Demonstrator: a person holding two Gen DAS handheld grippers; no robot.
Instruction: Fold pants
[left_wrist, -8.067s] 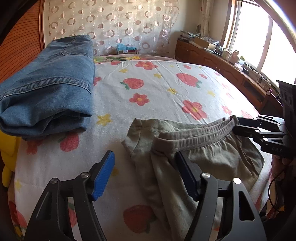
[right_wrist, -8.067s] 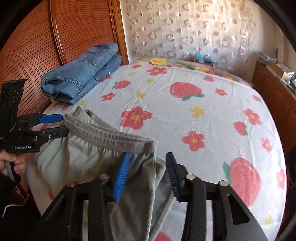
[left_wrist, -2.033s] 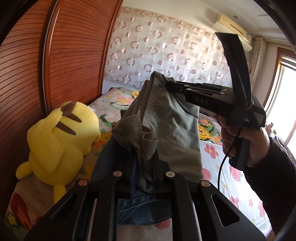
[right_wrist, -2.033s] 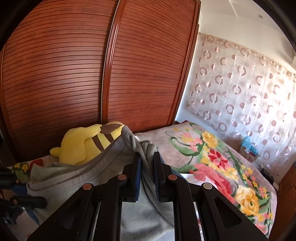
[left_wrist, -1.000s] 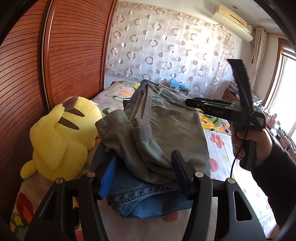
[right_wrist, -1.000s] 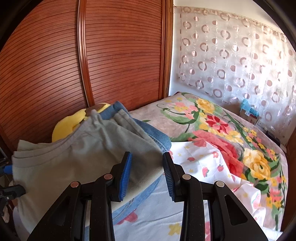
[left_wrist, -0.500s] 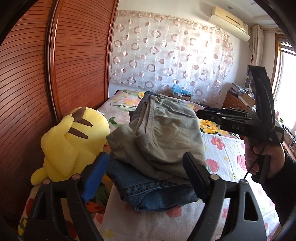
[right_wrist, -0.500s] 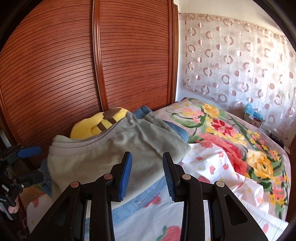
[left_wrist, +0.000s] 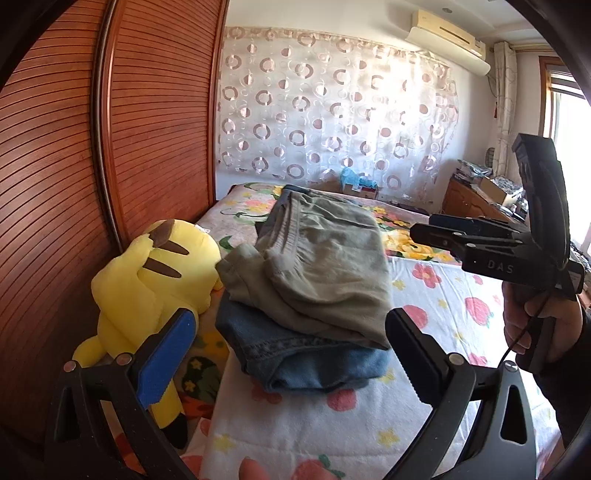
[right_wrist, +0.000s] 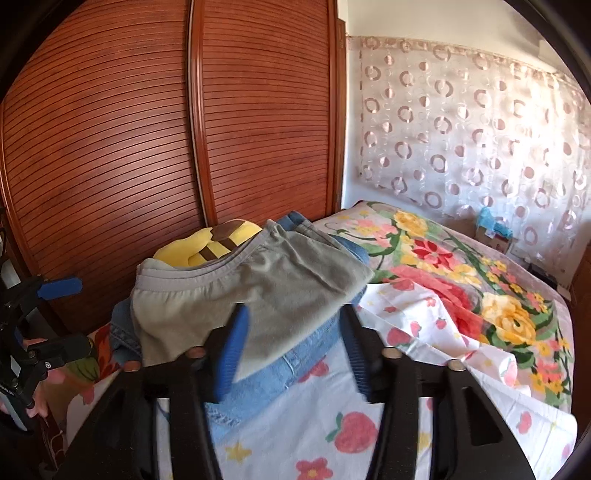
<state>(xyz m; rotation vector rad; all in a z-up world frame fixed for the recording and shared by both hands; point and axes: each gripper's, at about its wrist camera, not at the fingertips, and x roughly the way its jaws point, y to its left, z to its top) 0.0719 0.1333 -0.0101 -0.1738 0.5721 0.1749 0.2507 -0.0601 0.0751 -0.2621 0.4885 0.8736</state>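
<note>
Clearly my left gripper (left_wrist: 288, 354) and right gripper (right_wrist: 295, 347) both gape apart, holding nothing; the folded olive pants (left_wrist: 317, 273) sit atop the folded jeans (left_wrist: 306, 358) on the bed (right_wrist: 369, 435). I judge them soft, light, prone to slump, so I'd pinch the thick waistband (right_wrist: 192, 273)

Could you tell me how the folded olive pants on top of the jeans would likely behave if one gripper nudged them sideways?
The olive pants look soft and thin, so they would probably bunch or unfold rather than slide as a block. They rest loosely on the folded jeans, overhanging one edge, so a push might tip that side off the stack.
</note>
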